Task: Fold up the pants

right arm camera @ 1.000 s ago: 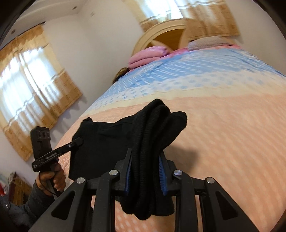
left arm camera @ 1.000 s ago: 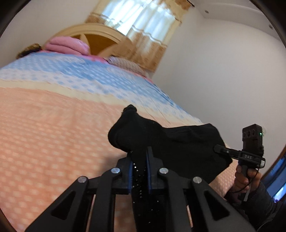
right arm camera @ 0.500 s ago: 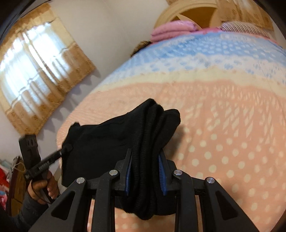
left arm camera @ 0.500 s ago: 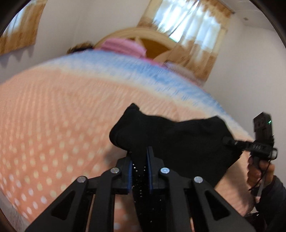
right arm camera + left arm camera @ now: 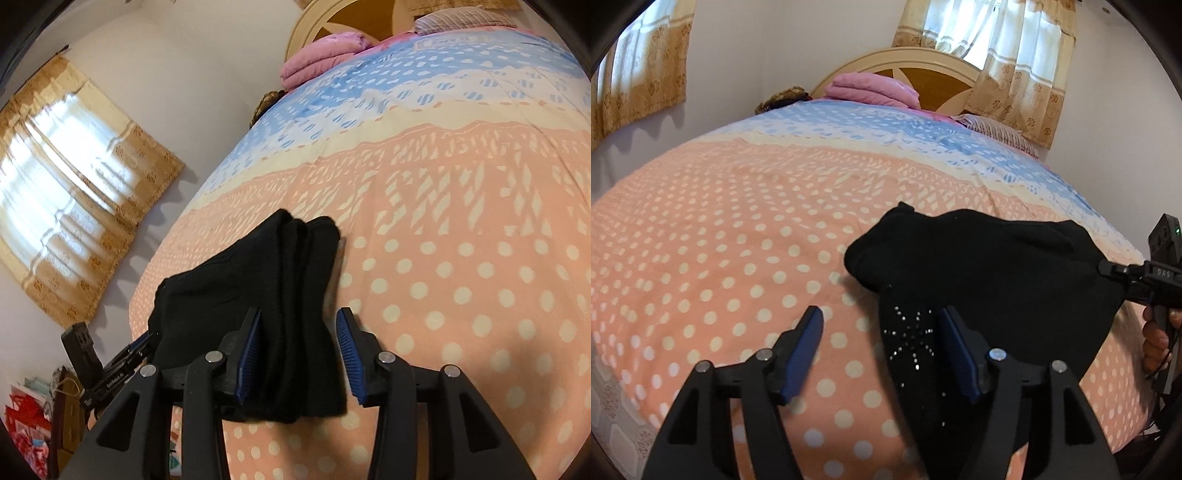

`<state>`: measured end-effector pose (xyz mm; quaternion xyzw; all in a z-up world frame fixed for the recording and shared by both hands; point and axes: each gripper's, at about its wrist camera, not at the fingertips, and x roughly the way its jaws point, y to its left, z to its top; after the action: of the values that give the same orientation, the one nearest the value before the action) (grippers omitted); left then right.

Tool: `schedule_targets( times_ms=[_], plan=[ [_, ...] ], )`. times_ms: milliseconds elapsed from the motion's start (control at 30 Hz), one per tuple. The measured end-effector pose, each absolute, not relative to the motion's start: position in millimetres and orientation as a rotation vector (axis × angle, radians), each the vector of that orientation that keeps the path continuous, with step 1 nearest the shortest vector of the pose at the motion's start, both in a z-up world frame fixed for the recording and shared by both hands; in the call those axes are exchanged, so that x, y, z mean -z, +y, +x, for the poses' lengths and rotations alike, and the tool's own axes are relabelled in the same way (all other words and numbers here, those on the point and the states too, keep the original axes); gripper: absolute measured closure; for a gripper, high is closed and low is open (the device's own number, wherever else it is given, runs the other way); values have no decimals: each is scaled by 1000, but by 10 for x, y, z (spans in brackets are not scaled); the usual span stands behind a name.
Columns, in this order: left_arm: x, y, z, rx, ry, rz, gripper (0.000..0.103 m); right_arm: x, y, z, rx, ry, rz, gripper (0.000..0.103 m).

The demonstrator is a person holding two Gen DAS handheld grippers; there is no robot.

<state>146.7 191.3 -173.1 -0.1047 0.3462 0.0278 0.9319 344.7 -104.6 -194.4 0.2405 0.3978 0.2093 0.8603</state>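
— What do we have closest to us?

— Our left gripper (image 5: 881,338), its jaws spread wide; they have just been opening. The black pants (image 5: 979,280) lie between them, a strip with small sparkly studs running down beside the right-hand pad (image 5: 955,354), while the left-hand pad stands clear over the bedspread (image 5: 720,240). We are not pinching anything on that side.

— And our right gripper (image 5: 299,352)?

— Its jaws have just been opening too. A thick folded bundle of the pants sits between the blue pads. The left pad (image 5: 249,354) is against the cloth or just beside it, we cannot tell which; the right pad has a visible gap to the fabric. So that grip is let go as well.

— Where do the pants rest?

— On the near, peach, dotted part of the bedspread, close to the bed's edge, stretched as a folded band from one gripper to the other. In the left view the right gripper (image 5: 1137,277) shows at the far right end of the cloth, with a hand (image 5: 1156,339) on its handle.

— Farther off?

— The bedspread turns cream, then blue. At the head lie a folded pink blanket (image 5: 875,88) and a striped pillow (image 5: 997,131) under a curved headboard (image 5: 923,59). Patterned curtains (image 5: 74,184) hang at the windows.
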Motion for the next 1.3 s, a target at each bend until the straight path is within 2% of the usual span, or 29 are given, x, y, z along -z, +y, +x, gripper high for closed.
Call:
schedule_targets(
  times_ms=[300,367,500,567,667,933,1300],
  plan=[
    [1523,1871,1115,-78,679,-153,34,1679,-1292,2978,-244,747,456,56],
    [1438,1844,1023,-81,661,-139,29,1548,-1292,2760,-212,701,437,55],
    [1266,1758,869,-63,627,-129,24,1282,-1128,2325,-165,618,336,45],
    [1187,1725,799,-56,606,-128,14,1185,-1011,2115,-177,588,283,44],
    [1037,1677,671,-49,559,-133,6,1072,-854,1883,-184,554,218,44],
    [772,1521,528,-22,474,-143,3,843,-608,1444,-174,475,97,39],
    [726,1422,476,-23,446,-142,3,726,-477,1175,-181,419,45,37]
  ],
)
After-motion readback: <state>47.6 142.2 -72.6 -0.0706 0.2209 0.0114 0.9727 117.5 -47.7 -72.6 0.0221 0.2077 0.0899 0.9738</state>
